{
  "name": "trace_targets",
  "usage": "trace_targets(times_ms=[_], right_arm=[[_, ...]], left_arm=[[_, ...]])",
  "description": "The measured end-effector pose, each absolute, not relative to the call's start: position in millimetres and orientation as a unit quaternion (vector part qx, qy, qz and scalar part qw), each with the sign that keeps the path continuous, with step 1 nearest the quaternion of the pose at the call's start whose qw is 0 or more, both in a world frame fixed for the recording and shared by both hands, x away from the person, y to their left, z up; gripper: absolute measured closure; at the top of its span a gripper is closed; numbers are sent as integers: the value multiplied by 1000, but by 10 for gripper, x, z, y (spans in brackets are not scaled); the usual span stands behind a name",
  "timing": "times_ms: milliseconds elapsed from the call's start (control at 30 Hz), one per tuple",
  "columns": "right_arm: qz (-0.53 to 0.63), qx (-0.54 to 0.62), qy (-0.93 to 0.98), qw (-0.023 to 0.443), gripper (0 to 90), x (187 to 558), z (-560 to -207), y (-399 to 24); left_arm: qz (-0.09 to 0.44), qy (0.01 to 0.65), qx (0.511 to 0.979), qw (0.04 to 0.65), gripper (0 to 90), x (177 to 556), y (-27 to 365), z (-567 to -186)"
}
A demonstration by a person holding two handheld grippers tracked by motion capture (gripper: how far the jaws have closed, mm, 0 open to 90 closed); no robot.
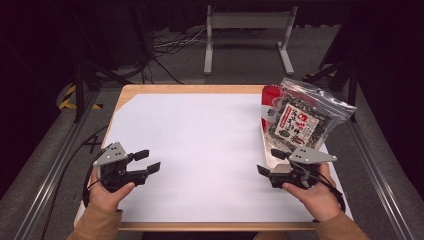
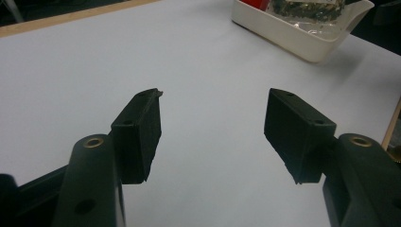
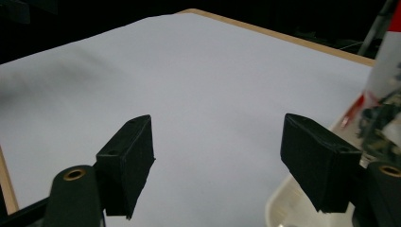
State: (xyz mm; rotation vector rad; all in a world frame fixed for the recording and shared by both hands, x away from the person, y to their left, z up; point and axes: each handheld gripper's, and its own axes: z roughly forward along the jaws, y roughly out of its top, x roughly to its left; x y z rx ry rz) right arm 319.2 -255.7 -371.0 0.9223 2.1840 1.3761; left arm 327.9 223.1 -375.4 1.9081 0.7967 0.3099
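My left gripper [image 1: 150, 161] hovers over the front left of the white sheet [image 1: 200, 145], held in a person's hand, its jaws open with nothing between them. In the left gripper view, the left gripper [image 2: 213, 99] has bare white surface between its black pads. My right gripper [image 1: 267, 161] is at the front right, pointing left, right beside the near end of a white tray [image 1: 265, 150]. In its own view the right gripper [image 3: 217, 123] stands open and empty, with the tray's rim [image 3: 283, 203] under its right jaw.
The tray holds a clear bag of dark seaweed snack [image 1: 300, 120] and a red packet [image 1: 270, 95] standing behind it. The wooden table [image 1: 200, 89] is bordered by metal rails, with a white frame and cables on the floor beyond.
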Motion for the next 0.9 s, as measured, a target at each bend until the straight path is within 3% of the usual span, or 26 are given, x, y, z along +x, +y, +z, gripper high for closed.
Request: trace_targets(times_ms=[333,467,900], right_arm=[[487,323,794,166,278,3360,-4040,-2230],[484,314,795,186,281,3367,-4104,-2185],[493,309,793,178,263,3346,-4185,-2185]], left_arm=[[120,323,787,513,371,3261,2277,-3822],[123,312,790,512,371,3289,2261,-3889],[120,310,788,518,364,3293,2248,-3969]])
